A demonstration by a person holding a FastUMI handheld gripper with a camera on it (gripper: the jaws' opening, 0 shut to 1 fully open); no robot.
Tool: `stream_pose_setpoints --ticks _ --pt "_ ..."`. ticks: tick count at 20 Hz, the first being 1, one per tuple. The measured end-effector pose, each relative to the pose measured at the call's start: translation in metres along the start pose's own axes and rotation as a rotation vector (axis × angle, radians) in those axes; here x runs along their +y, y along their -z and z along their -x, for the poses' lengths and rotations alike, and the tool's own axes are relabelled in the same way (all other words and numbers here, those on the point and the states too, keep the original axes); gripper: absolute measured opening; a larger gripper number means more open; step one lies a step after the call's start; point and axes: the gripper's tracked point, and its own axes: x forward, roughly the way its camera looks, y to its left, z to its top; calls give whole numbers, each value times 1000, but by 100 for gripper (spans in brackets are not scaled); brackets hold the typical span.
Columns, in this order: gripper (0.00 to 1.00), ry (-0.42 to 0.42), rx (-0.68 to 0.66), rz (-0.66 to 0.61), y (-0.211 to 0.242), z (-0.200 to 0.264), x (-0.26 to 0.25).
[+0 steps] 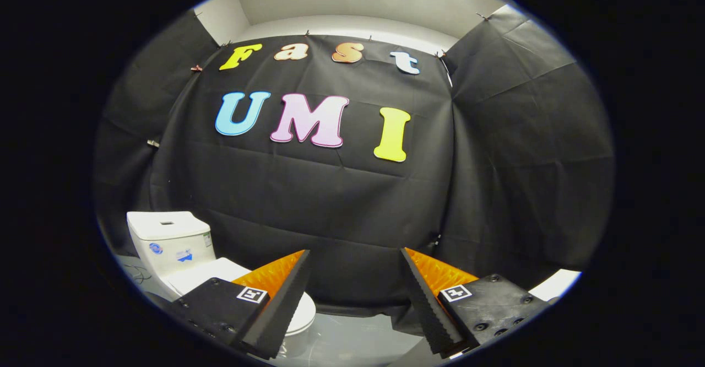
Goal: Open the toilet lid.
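We hold the gripper (355, 262) released, its fingers spread wide with nothing between them. The white ceramic toilet (176, 248) stands to the left, partly behind the left finger (275, 301); its closed white lid (212, 273) lies flat, untouched.
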Motion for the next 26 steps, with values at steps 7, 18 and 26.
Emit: stream_pose_setpoints --ticks 7,18,26 --pt "98 -43 9 7 3 -2 15" --pt "98 -358 208 -94 55 -13 97" --pt "99 -499 1029 -555 259 19 144"
